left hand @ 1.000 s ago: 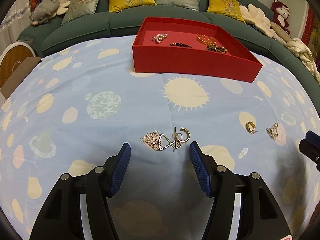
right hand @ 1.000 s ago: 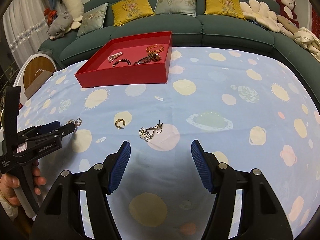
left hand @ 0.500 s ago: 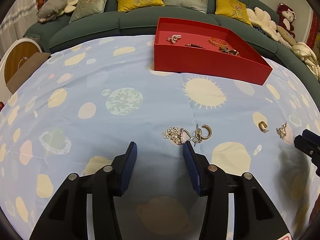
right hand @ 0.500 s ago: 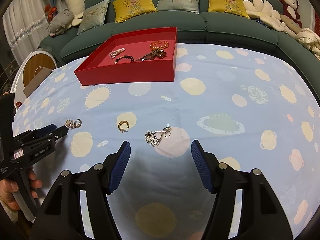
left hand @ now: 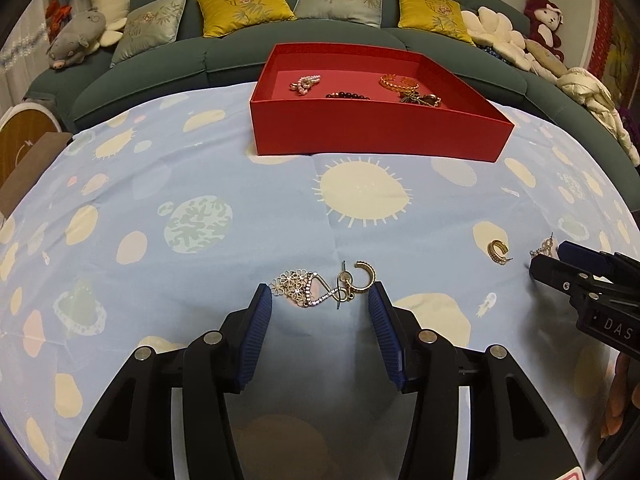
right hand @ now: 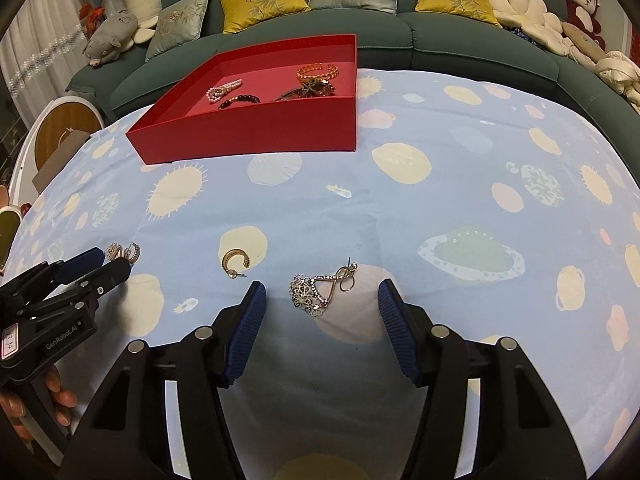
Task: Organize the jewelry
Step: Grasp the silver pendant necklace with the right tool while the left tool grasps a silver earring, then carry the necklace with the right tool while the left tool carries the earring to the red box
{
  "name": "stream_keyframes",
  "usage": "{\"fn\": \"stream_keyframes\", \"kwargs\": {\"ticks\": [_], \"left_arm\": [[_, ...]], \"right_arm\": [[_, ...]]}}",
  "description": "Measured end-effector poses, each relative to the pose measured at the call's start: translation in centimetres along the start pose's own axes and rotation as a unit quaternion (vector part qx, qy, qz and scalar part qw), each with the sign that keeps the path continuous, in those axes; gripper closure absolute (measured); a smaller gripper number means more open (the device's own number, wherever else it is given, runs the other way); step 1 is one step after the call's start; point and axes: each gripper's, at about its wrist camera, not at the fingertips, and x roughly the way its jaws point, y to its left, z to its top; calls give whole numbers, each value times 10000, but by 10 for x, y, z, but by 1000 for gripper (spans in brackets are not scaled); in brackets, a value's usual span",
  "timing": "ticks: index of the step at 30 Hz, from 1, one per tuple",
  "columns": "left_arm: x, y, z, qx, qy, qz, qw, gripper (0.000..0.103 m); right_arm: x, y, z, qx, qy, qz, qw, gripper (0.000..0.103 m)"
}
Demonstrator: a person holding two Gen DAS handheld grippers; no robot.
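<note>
A red tray (left hand: 376, 136) (right hand: 248, 136) at the table's far side holds a pearl clip, a dark bead bracelet and gold bangles. In the left wrist view a flower earring tangled with a gold hoop (left hand: 324, 286) lies on the cloth just ahead of my open left gripper (left hand: 320, 300). In the right wrist view a second flower earring (right hand: 320, 286) lies just ahead of my open right gripper (right hand: 322, 292). A lone gold hoop (right hand: 235, 261) (left hand: 497, 251) lies between the two grippers. Both grippers hold nothing.
A light-blue cloth with suns and planets (left hand: 200, 220) covers the table. A green sofa with cushions (left hand: 248, 0) and plush toys curves behind it. A round wooden-topped stool (right hand: 64, 136) and a cardboard piece stand at the left edge.
Both grippers have moved down and forward toward the earrings. The left jaws narrowed half a second ago and now stand a bit wider. The jewelry has not moved.
</note>
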Motion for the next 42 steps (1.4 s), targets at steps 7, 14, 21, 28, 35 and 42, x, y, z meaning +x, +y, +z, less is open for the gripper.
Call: {"fn": "stream_keyframes", "kwargs": {"ticks": [7,14,21,28,35,42], "left_arm": [[-3,10,0,-105,-63,-107,9999,93],[-9,17,-3,-149,-79,-299,9994,103],[-26,33,-2,-451,-154,-536,9974,103],[-37,39,0,-600,-217,-653,9958,103],[-45,42,0,-656,-283,-742,9947,103],[-63,39,9,-666,-480,-893,9926,103]], "right_arm": [[3,3,2,-78,-64,-74,9999,65],[2,7,3,-154,-25,-22,9999,94],[-9,10,1,-107,-81,245,9996,95],[-22,18,1,-194,-225,393,9988,95],[-26,22,2,-252,-284,462,9982,95],[-40,24,8,-228,-485,575,9969,95]]}}
